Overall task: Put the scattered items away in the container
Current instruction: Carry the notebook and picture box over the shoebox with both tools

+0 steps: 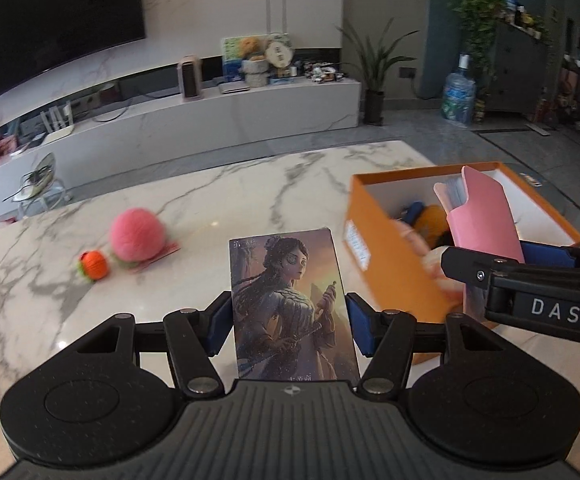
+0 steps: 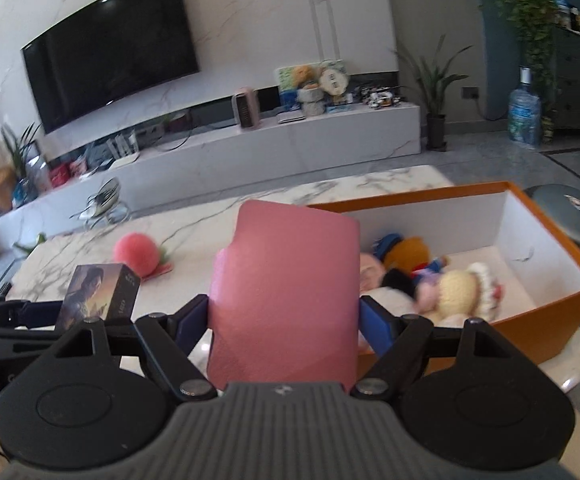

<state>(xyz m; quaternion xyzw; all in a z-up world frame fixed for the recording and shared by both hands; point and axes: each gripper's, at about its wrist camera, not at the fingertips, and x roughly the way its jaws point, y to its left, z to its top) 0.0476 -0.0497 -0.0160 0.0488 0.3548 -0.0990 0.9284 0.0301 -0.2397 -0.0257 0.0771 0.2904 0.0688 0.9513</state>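
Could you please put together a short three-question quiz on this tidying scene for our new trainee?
1. True or false: the left hand-held gripper is shut on an illustrated card box.
2. Multiple choice: where is the pink card sleeve? A) lying on the marble table B) held by the right hand-held gripper C) resting on the box floor
3. Fill in: the pink plush peach and the small orange plush fruit sit on the ____, outside the orange box.

Key: 1 true; 2 B; 3 marble table.
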